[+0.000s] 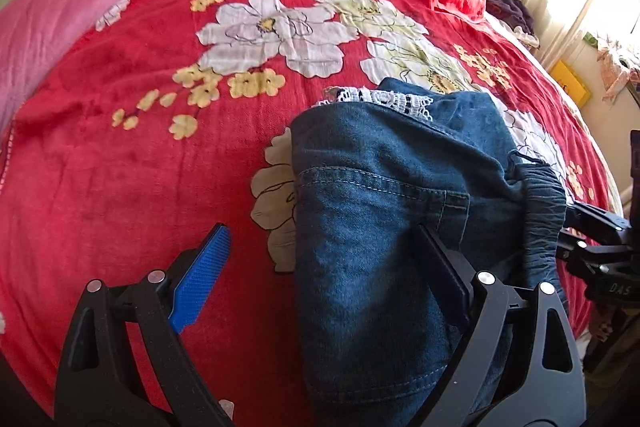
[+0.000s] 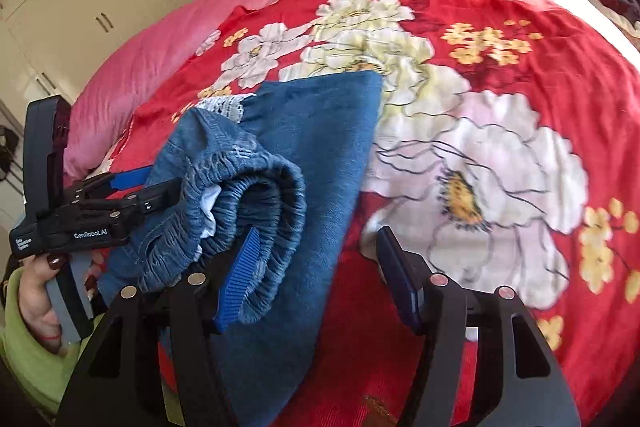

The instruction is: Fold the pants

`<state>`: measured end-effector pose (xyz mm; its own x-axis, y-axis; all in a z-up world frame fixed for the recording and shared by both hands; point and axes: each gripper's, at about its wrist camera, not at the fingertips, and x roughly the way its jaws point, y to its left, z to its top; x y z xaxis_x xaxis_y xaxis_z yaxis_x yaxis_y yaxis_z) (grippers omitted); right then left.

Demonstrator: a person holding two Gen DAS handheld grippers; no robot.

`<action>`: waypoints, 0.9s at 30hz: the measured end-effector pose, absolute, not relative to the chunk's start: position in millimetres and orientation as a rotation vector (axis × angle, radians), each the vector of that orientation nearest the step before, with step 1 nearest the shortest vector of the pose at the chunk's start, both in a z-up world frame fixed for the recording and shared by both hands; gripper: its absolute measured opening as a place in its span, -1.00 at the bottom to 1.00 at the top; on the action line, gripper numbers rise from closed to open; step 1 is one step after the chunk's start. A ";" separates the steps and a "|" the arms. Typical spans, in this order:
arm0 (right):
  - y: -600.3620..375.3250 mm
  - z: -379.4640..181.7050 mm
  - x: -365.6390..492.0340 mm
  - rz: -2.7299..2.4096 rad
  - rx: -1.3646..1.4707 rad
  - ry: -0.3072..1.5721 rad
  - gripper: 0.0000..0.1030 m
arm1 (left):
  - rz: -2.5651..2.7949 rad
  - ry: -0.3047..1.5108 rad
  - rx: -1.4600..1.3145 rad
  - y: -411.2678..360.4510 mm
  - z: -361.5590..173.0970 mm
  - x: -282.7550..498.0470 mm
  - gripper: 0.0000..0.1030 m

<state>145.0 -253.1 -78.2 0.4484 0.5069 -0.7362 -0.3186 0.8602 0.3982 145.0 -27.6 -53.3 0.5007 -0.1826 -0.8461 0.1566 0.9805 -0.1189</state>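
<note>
Red floral bedspread (image 1: 120, 155) is carrying folded blue denim pants (image 1: 380, 211); left gripper (image 1: 320, 259) and right gripper (image 2: 316, 263) are both gaping wide, straddling denim, gripping nothing.

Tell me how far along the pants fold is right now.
Done: the denim pants already lie doubled into a compact bundle on the red floral blanket, lace hem at the far end. In hand: the left hand-held gripper and right hand-held gripper both stand open, with denim lying between each one's fingers, neither pinching it. Left: perhaps a final fold or tidying at the elastic waistband.
</note>
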 end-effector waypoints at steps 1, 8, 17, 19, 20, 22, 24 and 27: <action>-251.3 -80.4 148.3 0.522 0.220 0.984 0.15 | -0.215 1.033 -0.037 -27.6 -54.9 147.0 0.50; -233.3 -66.8 152.4 0.577 0.157 0.914 -0.70 | -0.294 1.041 -0.064 -40.7 -52.8 147.9 -0.53; -222.2 -7.8 172.1 0.578 0.038 0.746 -0.76 | -0.252 0.919 -0.038 -48.3 -5.0 166.4 -0.65; -222.5 -3.2 183.1 0.567 0.034 0.739 -0.76 | -0.242 0.918 -0.038 -47.4 -1.0 176.0 -0.65; -222.0 -1.8 188.8 0.560 0.032 0.736 -0.76 | -0.233 0.916 -0.036 -47.2 1.1 181.3 -0.65; -221.4 -0.8 198.9 0.545 0.028 0.734 -0.76 | -0.222 0.913 -0.025 -47.7 2.5 189.5 -0.65; -219.3 -1.8 206.9 0.533 0.021 0.736 -0.76 | -0.206 0.904 -0.008 -49.6 2.6 196.5 -0.65; -216.9 -7.6 214.4 0.508 -0.005 0.737 -0.76 | -0.188 0.893 0.001 -50.9 -2.8 205.1 -0.63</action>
<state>214.4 -216.9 -7.6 0.6258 0.4409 -0.6434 -0.4446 0.8794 0.1702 205.1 -50.9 -2.8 0.6121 -0.1628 -0.7739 0.1634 0.9835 -0.0777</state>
